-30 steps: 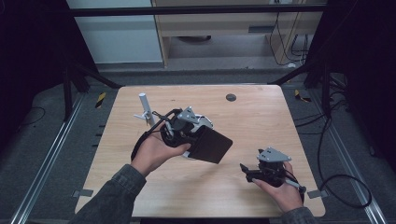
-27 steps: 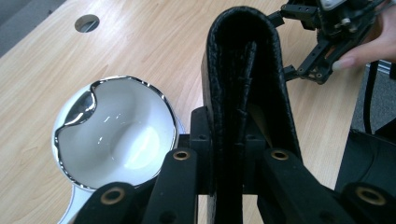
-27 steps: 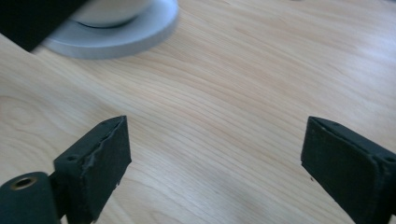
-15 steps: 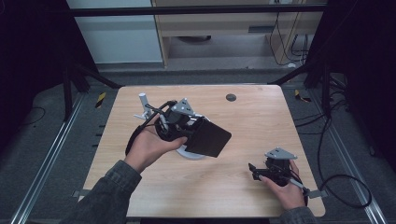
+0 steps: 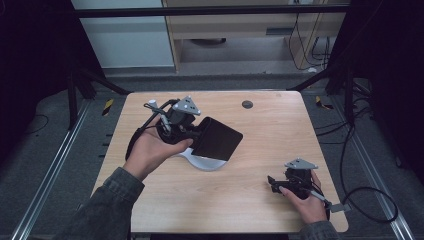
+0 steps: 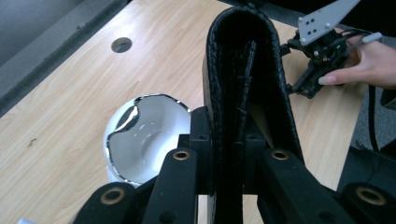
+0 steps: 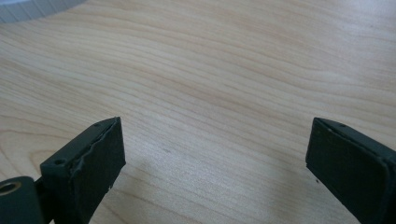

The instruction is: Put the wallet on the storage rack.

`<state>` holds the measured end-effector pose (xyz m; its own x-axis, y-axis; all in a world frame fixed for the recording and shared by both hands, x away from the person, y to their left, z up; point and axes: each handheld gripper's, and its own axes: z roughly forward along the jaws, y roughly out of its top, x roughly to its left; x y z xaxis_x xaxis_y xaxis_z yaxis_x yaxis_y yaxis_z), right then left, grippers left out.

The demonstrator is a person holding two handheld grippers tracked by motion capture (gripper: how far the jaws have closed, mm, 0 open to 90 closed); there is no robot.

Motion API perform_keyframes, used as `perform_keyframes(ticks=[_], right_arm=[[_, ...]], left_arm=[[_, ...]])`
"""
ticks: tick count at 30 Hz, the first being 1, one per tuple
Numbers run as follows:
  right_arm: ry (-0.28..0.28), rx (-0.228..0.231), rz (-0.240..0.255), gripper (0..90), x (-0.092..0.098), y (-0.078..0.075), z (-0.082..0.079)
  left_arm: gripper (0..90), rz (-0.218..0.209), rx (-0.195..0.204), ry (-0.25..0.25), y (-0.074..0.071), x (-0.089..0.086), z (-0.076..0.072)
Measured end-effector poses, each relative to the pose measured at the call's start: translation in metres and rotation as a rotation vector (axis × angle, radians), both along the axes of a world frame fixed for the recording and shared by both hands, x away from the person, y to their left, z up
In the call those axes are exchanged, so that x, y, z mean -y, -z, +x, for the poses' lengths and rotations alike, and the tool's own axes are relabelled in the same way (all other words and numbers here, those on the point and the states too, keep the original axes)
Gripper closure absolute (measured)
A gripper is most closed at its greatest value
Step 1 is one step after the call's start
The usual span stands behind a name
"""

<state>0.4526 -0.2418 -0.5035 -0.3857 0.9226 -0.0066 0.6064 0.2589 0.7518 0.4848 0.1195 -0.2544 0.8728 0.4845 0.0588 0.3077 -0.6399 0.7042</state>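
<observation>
Black pouch in left gripper has risen farther left.

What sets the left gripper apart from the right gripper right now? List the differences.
The left gripper is shut on a black leather wallet; the right gripper is open with nothing between its jaws. The left gripper is held above a white bowl near the middle of the wooden table; the right gripper sits low near the table's near right corner. Both are black, hand-held, and topped by a grey three-cornered plate.
</observation>
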Motion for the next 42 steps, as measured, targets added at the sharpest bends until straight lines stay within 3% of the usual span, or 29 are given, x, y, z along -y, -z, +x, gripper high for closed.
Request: perform_keyframes(ticks=[12,17,28,37,42], right_arm=[[-0.001,-0.006,-0.007,4.9,0.000,0.001,0.000],[-0.002,-0.010,-0.010,4.9,0.000,0.001,0.000],[-0.010,-0.015,-0.017,5.1,0.000,0.002,0.001],[-0.014,-0.018,-0.018,5.2,0.000,0.002,0.001],[-0.016,-0.018,-0.015,5.1,0.000,0.002,0.001]], left_arm=[[80.4,0.033,-0.014,-0.076,0.010,-0.018,0.020],[80.4,0.051,-0.043,-0.089,0.021,-0.021,0.033],[80.3,0.086,-0.082,-0.099,0.047,-0.017,0.048],[80.3,0.090,-0.100,-0.089,0.059,-0.004,0.056],[80.3,0.065,-0.110,-0.108,0.060,-0.008,0.061]])
